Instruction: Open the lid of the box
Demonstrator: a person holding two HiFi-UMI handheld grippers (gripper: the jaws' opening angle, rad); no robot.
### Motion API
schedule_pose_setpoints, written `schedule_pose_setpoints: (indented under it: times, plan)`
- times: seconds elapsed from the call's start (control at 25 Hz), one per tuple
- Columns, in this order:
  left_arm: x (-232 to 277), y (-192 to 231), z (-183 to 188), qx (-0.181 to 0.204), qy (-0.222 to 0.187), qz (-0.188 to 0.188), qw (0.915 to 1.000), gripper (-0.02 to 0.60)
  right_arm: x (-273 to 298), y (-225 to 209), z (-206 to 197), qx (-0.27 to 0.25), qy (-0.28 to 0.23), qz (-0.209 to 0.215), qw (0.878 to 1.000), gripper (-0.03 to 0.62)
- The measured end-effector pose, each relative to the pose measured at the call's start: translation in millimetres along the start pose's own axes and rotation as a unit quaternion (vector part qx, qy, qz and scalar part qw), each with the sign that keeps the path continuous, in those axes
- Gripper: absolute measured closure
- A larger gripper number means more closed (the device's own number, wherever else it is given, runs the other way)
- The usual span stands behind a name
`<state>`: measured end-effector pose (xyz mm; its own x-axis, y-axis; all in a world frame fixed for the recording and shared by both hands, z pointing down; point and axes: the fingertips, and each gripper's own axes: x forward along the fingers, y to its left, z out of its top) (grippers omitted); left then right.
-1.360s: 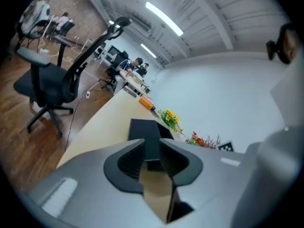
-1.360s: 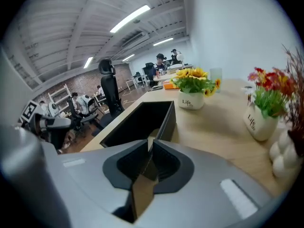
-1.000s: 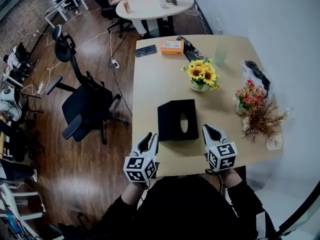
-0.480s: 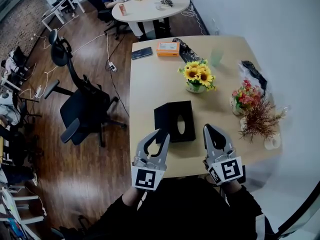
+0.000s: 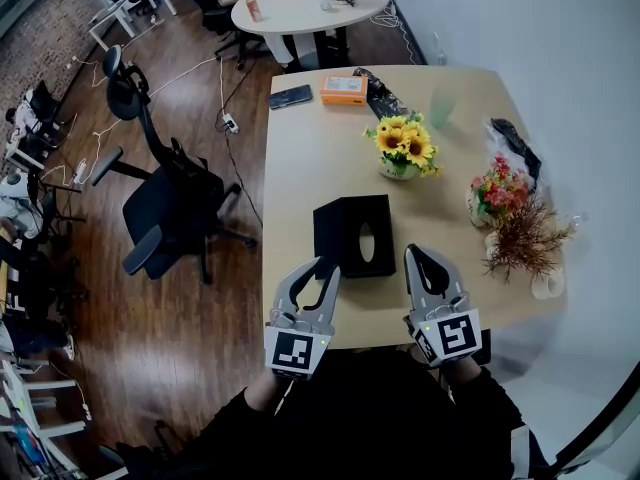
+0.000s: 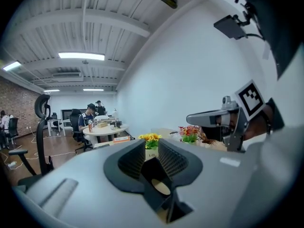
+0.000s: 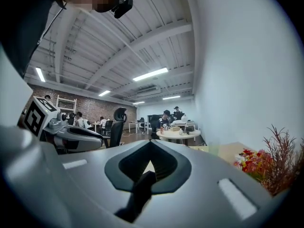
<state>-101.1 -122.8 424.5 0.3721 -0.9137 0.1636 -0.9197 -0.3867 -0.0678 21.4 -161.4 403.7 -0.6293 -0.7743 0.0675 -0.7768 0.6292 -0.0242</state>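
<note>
- We see the black box [image 5: 343,230] sitting flat on the tabletop [image 5: 300,168], near the edge closest to us. Its lid is down. There is an oval hole [image 5: 367,243] in the top.
- The left hand-held gripper [image 5: 325,265] points at the near left corner of the box. Its tips are right by that corner, but we cannot tell if they touch it.
- Its jaws are a tiny bit apart. Nothing is between them, so it is let go and empty.
- The right hand-held gripper [image 5: 414,255] is just beside the near right corner of the box, not on it. Its jaws are squeezed together with nothing in them.
- Behind the box stands a pot of yellow sunflowers [image 5: 405,148].
- To the right are red flowers [image 5: 493,193] and a brown twiggy plant [image 5: 525,238].
- At the far end of the tabletop lie an orange packet [image 5: 343,90], a dark phone [image 5: 291,98] and a pale green cup [image 5: 441,108].
- On the wooden floor [image 5: 170,348] to the left stands a black office chair [image 5: 165,203].
- Far back there is a round white table [image 5: 305,3].
</note>
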Motion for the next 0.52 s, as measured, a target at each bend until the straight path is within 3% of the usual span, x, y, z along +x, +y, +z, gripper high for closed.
schedule_pose_setpoints:
  times: [0.52]
  plan:
    - [-0.2, -1.9, -1.0, 0.005, 0.001, -0.003, 1.0, 0.515, -3.1, 3.7, -5.1, 0.0, 0.01, 0.008, 1.0, 0.594]
